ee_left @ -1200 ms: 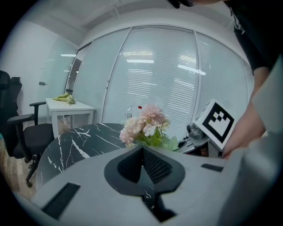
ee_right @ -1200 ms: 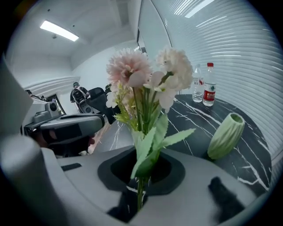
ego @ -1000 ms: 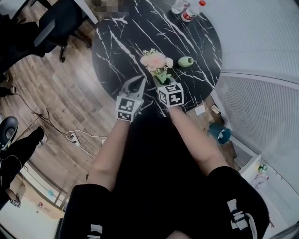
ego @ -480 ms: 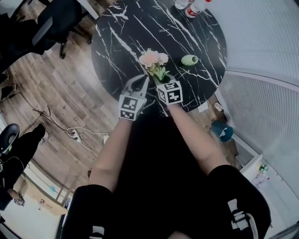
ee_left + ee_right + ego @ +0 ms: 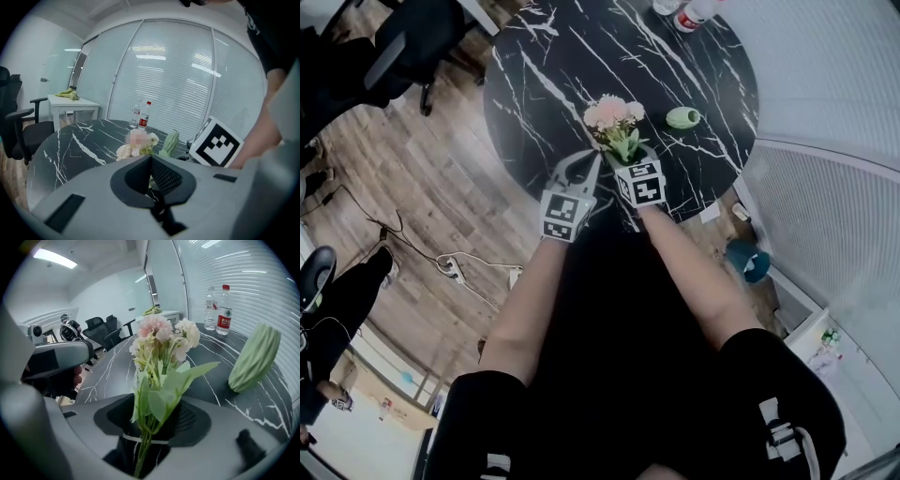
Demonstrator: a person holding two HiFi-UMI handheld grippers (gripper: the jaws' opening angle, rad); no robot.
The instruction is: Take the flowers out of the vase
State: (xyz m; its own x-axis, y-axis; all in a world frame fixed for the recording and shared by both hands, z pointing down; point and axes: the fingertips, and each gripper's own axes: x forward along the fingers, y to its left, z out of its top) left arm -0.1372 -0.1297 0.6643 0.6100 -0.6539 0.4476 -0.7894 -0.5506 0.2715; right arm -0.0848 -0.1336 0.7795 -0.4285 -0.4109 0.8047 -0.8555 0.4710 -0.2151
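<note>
A bouquet of pale pink and cream flowers (image 5: 614,114) stands with its tied green stems between the jaws of my right gripper (image 5: 624,155), low over the black marble table (image 5: 544,66). Those jaws are opening: in the right gripper view the flowers (image 5: 159,343) rise from the right gripper (image 5: 152,414) with gaps showing on both sides of the stems. The ribbed green vase (image 5: 682,117) lies on its side, empty, to the right of the flowers; the vase (image 5: 255,357) is apart from them. My left gripper (image 5: 581,167) hovers just left of the bouquet, shut on nothing, its tips meeting at the left gripper (image 5: 151,159).
Two water bottles (image 5: 689,11) stand at the table's far edge. A black office chair (image 5: 403,47) is off the table's left side, and cables with a power strip (image 5: 450,272) lie on the wooden floor. A teal bin (image 5: 745,261) sits by the white slatted wall.
The right gripper has sunk a little toward the table with the bouquet. The left gripper has stayed where it was.
</note>
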